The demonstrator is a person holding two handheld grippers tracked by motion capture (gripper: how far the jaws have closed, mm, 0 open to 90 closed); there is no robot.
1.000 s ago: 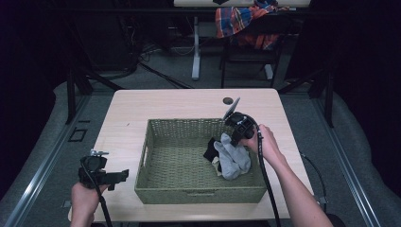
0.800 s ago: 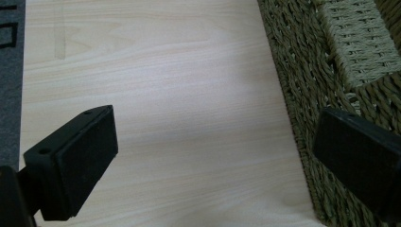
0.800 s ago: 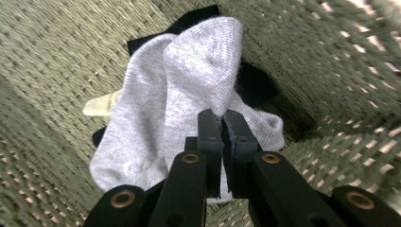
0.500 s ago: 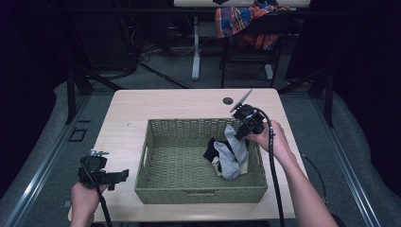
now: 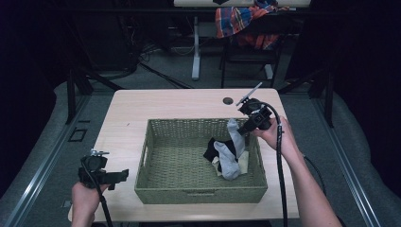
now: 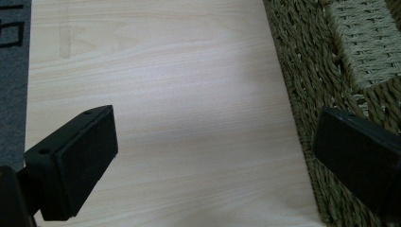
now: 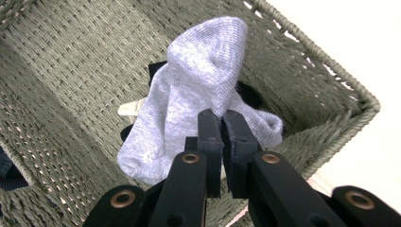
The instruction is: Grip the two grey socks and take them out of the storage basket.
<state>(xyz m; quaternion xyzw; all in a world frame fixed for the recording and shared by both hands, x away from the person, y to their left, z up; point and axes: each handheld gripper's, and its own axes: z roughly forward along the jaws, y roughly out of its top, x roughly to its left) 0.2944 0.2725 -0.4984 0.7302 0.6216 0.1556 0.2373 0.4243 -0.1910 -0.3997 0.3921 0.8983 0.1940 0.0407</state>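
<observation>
R gripper (image 7: 221, 124) has its jaws pinched nearly together on a fold of the grey sock (image 7: 198, 90), w/ the fabric draping down and away from the tips. Grip sits near one end of the sock, probably so the rest hangs free and peels off the pile rather than dragging it along. In the high view the sock (image 5: 231, 151) stands up in a tall ridge over the right part of the woven basket (image 5: 156, 161), its lower end on the basket floor, upper end held at the R gripper (image 5: 242, 128) just inside the right rim.

Under it: a black garment (image 5: 213, 147), likely another sock, and something pale (image 5: 242, 164) beneath, too hidden to name. Both lie low in the basket, touching the grey one.

L gripper (image 5: 124, 174) rests over the wooden table (image 5: 184, 101) beside the basket's left wall, well apart from the socks. Its jaws gape wide w/ nothing between them, bare tabletop showing through the gap. Looks parked there, out of the R arm's way, close enough to steady the basket if it shifts.
</observation>
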